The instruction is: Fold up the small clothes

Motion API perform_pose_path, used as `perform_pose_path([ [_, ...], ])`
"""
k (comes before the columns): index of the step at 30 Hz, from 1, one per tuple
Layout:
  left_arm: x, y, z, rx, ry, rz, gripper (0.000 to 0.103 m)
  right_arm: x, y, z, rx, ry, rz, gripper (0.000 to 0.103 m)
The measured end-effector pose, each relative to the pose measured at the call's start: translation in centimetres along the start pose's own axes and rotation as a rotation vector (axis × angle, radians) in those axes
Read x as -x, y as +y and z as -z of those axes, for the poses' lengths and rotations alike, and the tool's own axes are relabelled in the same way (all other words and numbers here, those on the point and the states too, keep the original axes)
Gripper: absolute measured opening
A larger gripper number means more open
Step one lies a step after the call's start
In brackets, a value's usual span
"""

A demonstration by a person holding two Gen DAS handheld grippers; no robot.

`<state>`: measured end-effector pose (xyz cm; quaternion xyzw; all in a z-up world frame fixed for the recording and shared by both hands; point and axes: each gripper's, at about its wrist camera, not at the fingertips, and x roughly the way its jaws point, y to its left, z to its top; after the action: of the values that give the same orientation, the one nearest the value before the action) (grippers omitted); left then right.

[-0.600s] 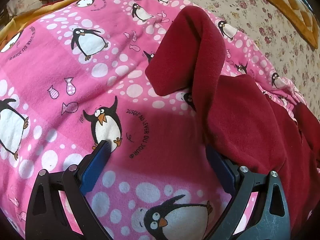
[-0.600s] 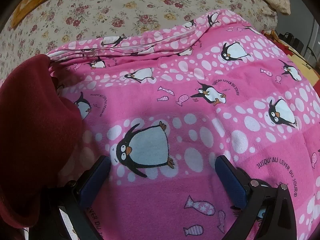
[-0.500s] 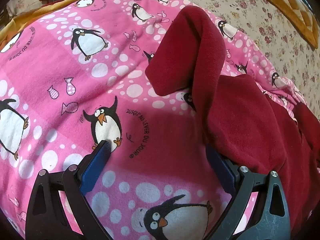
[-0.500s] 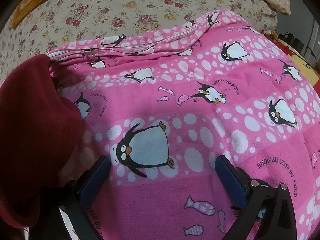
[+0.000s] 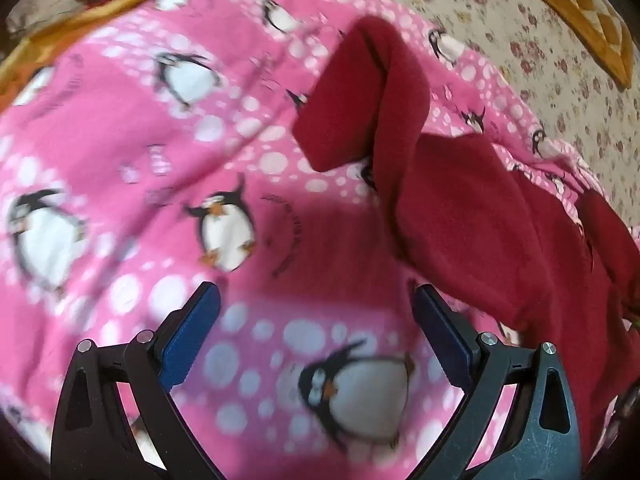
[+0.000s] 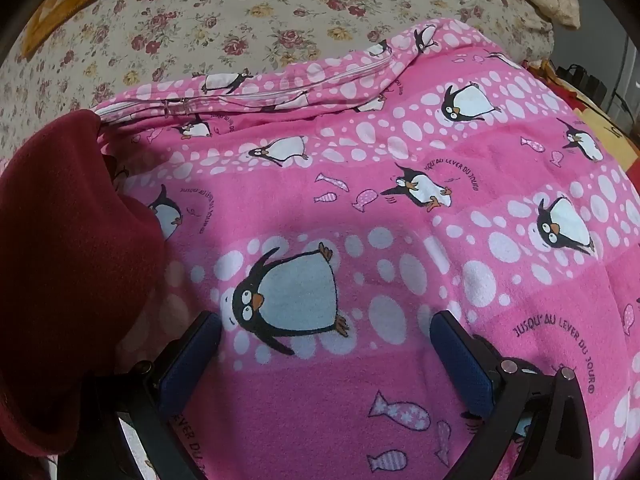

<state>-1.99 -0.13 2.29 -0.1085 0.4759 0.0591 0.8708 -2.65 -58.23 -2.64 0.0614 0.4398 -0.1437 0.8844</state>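
Both grippers, left gripper [image 5: 316, 312] and right gripper [image 6: 326, 338], hang spread wide and empty above the pink penguin-print fleece blanket [image 6: 400, 280]. Folding looks not yet begun; next, one must reach sideways and pinch the rumpled dark red fleece garment [image 5: 480, 208] by an edge.

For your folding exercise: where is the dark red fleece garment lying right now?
The dark red fleece garment lies crumpled on the pink penguin-print blanket, right of centre in the left wrist view and at the left edge in the right wrist view.
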Motion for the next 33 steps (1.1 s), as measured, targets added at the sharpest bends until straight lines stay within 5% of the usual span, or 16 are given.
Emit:
perform_pose_path([
  [9,7.3,-4.3,2.2,-0.177,-0.129,-0.035,0.098,-0.1,0.1,0.0,0.006,0.007,0.001,0.103],
  [16,9.9,-8.2,4.6,-0.300,-0.159,-0.019,0.098,5.4,0.0,1.6,0.066,0.024,-0.073,0.103],
  [25,11.0,-11.6,6.3,-0.294,-0.159,0.059,0.098,16.8,3.4,4.9,0.162,-0.057,-0.230,0.103],
  [33,12.0,-12.4,6.7,-0.278,-0.186,0.053,0.098,18.8,10.8,7.0,0.211,-0.017,-0.403,0.103],
])
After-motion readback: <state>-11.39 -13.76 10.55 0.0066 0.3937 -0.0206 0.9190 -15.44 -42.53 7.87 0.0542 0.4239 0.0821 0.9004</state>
